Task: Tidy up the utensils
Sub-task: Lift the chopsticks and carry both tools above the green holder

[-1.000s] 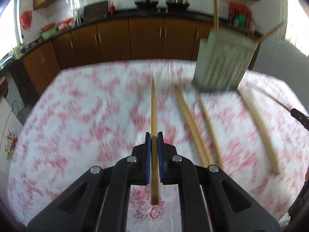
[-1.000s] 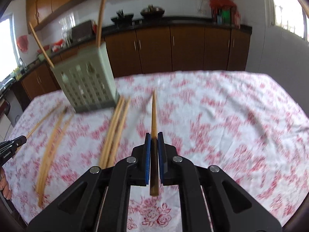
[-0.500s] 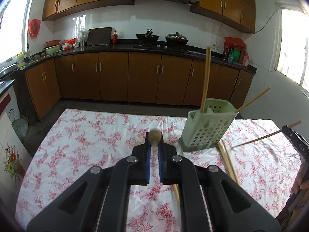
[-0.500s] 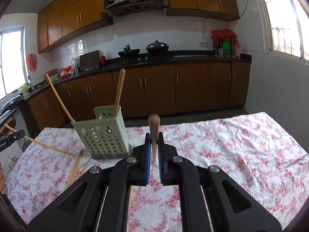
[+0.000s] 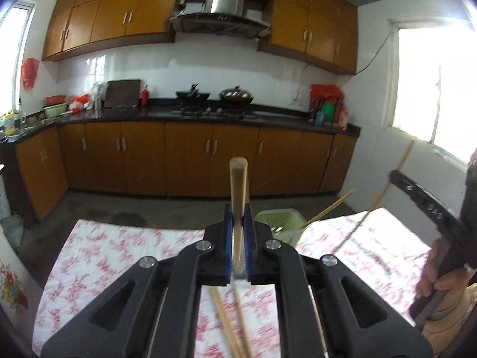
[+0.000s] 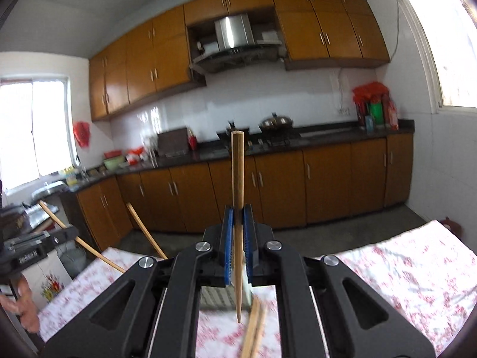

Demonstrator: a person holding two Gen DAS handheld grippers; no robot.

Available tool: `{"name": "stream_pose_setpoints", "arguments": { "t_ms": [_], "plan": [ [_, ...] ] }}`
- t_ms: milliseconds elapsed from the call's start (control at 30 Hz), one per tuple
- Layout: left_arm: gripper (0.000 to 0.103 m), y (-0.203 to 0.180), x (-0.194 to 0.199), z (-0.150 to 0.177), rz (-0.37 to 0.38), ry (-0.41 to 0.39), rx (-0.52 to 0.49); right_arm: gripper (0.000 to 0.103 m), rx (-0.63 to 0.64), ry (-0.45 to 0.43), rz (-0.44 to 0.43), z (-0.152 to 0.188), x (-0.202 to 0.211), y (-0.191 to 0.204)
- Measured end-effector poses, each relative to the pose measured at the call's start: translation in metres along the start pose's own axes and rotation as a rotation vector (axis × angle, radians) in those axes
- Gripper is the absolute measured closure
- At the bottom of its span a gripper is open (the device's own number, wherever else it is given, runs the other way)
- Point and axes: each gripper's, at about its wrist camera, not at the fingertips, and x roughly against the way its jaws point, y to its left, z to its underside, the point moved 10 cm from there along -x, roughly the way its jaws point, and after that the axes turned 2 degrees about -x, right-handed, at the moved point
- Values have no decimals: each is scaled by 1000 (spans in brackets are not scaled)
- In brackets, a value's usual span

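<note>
My left gripper (image 5: pixel 238 232) is shut on a wooden chopstick (image 5: pixel 238 185) that points up and forward, thick end out. Just behind its right finger sits the pale green slotted utensil holder (image 5: pixel 280 219) with a chopstick (image 5: pixel 331 207) leaning out of it. My right gripper (image 6: pixel 238 238) is shut on another wooden chopstick (image 6: pixel 237 179), held nearly upright, thin tip down. The holder (image 6: pixel 216 299) shows only partly under the right gripper. Loose chopsticks lie on the floral tablecloth in the left wrist view (image 5: pixel 226 325) and in the right wrist view (image 6: pixel 253 328).
The table has a red-and-white floral cloth (image 5: pixel 98 253). The right gripper's body and hand (image 5: pixel 441 232) show at the right of the left view. The left gripper (image 6: pixel 26 250) with its chopstick (image 6: pixel 80 240) shows at left. Kitchen cabinets (image 5: pixel 190 158) stand beyond.
Both grippers have tilted up from the table, each lifting its chopstick toward upright. The holder has dropped low in both views and now sits partly hidden behind the fingers.
</note>
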Motion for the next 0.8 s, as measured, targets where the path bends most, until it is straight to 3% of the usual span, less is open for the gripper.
{"name": "stream_pose_setpoints", "arguments": {
  "t_ms": [267, 467, 800],
  "plan": [
    [95, -27, 0, -56, 6, -155, 10, 95, -2, -129, -21, -32, -8, 12],
    [95, -31, -41, -52, -16, -150, 6, 95, 0, -214, -4, -33, -24, 13],
    [95, -17, -101, -5, 2, -67, 62, 95, 18, -45, -1, 22, -69, 11]
  ]
}}
